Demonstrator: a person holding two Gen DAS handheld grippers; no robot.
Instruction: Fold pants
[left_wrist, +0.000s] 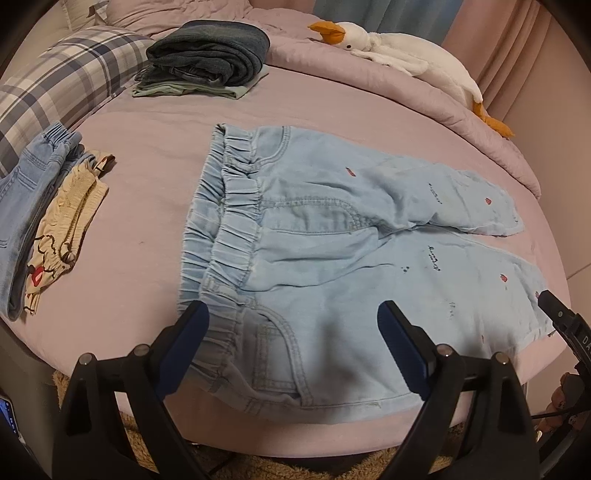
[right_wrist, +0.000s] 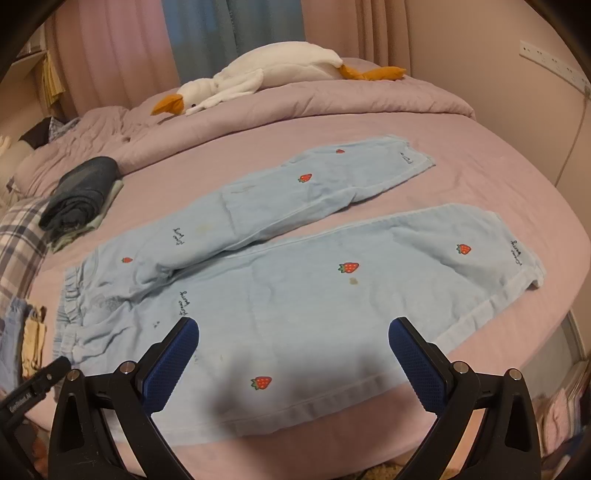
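Tongs (left_wrist: 291, 314) (right_wrist: 293, 328) gaping over soft denim pants (right_wrist: 295, 295).

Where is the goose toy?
The goose toy lies on the folded quilt at the bed's far side, beyond the strawberry pants.

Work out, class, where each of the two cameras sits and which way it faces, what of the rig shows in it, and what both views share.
Left wrist: sits on the left gripper at the near bed edge, looking across the waistband of the light blue pants; its own open fingers show, and the right gripper's tip at the right edge.
Right wrist: sits on the right gripper, looking across the pant legs; its open fingers show.
Shared: the pants, plush goose, folded dark jeans.
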